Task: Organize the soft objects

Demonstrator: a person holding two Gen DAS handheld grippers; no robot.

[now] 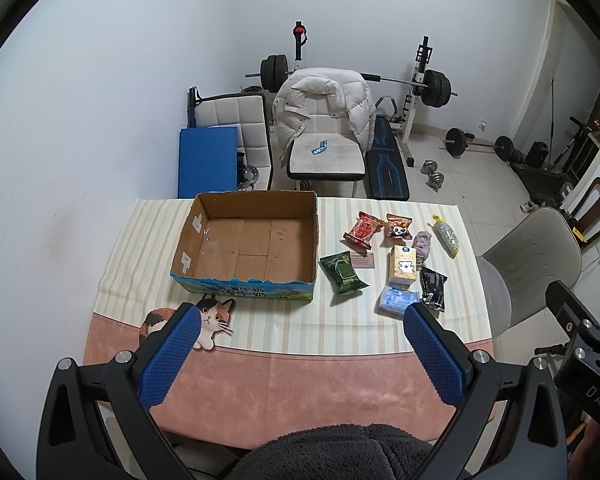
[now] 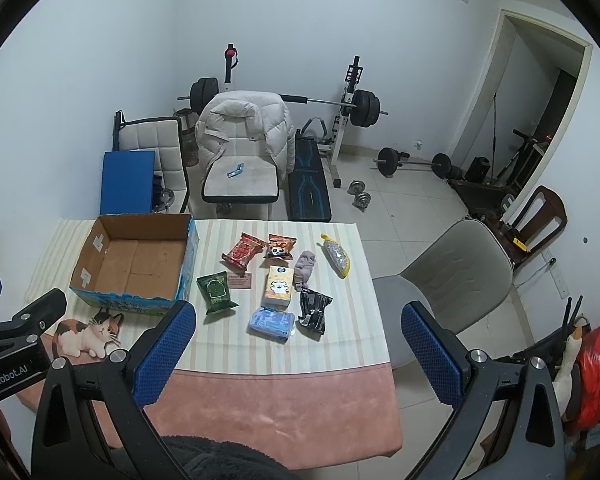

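An empty cardboard box [image 1: 204,252] [image 2: 96,256] stands on the left of the table. To its right lie a green packet [image 1: 342,272] [image 2: 216,292], a red packet [image 1: 363,230] [image 2: 242,255], a panda packet [image 1: 399,226] [image 2: 281,247], a yellow carton [image 1: 402,266] [image 2: 278,286], a blue tissue pack [image 1: 398,299] [image 2: 270,322], a black packet [image 1: 434,288] [image 2: 314,306], a grey sock [image 1: 423,245] [image 2: 305,270] and a yellow-ended bead bag [image 1: 448,236] [image 2: 336,256]. My left gripper [image 1: 300,316] and right gripper [image 2: 298,314] are both open and empty, above the table's near edge.
The table has a striped and pink cloth [image 1: 300,368] with a cat picture [image 1: 208,320]. A grey chair [image 2: 452,280] stands at the table's right. Behind the table are a white chair with a jacket [image 1: 324,120], a blue board [image 1: 206,160] and a weight bench [image 1: 388,160].
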